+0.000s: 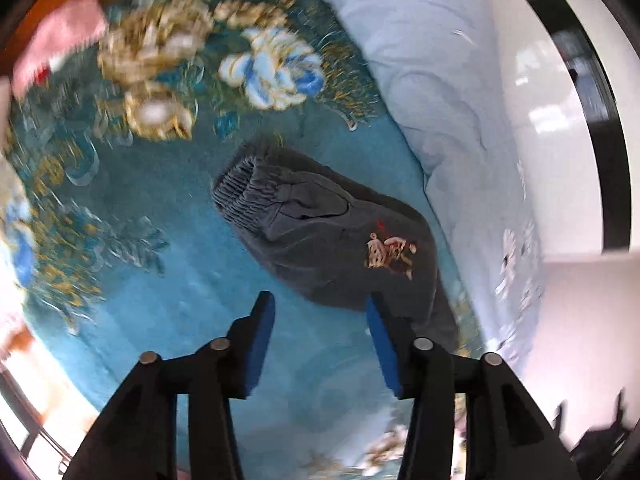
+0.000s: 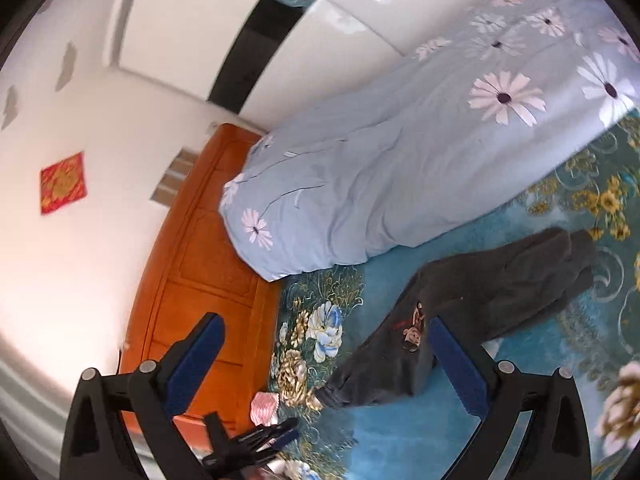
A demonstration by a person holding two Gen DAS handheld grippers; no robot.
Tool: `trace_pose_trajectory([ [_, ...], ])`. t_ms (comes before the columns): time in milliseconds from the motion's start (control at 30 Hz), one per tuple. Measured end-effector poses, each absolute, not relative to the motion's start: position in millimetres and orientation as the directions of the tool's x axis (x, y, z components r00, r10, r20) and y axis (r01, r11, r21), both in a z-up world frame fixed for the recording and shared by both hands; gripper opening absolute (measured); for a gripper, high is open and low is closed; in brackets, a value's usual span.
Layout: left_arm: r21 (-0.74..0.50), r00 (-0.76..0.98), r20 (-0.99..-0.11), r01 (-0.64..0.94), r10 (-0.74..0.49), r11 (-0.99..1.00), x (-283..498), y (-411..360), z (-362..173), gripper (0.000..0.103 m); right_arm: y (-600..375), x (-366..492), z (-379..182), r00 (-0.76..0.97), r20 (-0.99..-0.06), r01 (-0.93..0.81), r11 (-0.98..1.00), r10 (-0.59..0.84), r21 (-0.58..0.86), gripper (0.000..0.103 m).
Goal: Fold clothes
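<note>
A pair of dark grey pants (image 1: 320, 236) with an elastic waistband and a small cartoon print lies folded on the teal floral bedspread (image 1: 160, 288). My left gripper (image 1: 320, 304) is open and empty, hovering just short of the pants' near edge. In the right wrist view the same pants (image 2: 472, 300) lie ahead and to the right. My right gripper (image 2: 326, 328) is wide open and empty, held above the bed. The left gripper (image 2: 256, 440) shows at the bottom of the right wrist view.
A rolled light blue daisy quilt (image 2: 400, 168) lies along the far side of the bed next to the pants. An orange wooden headboard (image 2: 208, 264) stands at the bed's end. A pink cloth (image 1: 60, 40) lies at the bedspread's edge. White wardrobe doors (image 2: 240, 40) stand behind.
</note>
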State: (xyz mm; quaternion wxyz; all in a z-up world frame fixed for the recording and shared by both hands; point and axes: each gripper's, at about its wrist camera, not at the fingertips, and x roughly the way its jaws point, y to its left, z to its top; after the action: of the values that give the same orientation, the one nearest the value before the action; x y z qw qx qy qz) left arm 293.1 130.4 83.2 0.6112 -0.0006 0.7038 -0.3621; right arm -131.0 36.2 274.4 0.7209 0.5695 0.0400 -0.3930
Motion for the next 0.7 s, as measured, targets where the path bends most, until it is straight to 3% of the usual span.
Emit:
trace_pose_trajectory([
  [200, -0.581, -0.413, -0.776, 0.176, -0.476, 0.795, 314, 99, 29, 0.05, 41, -124, 274, 0.628, -0.598, 0.662, -0.063, -0.498, 0.747, 0.103],
  [467, -0.504, -0.433, -0.776, -0.009, -0.458, 0.864, 325, 44, -19, 0.05, 34, -132, 256, 0.549, -0.707, 0.717, -0.183, -0.446, 0.672, 0.103],
  [700, -0.403, -0.441, -0.78, -0.189, -0.444, 0.895, 335, 17, -62, 0.05, 18, -116, 229, 0.557, -0.746, 0.742, -0.186, -0.366, 0.645, 0.103],
])
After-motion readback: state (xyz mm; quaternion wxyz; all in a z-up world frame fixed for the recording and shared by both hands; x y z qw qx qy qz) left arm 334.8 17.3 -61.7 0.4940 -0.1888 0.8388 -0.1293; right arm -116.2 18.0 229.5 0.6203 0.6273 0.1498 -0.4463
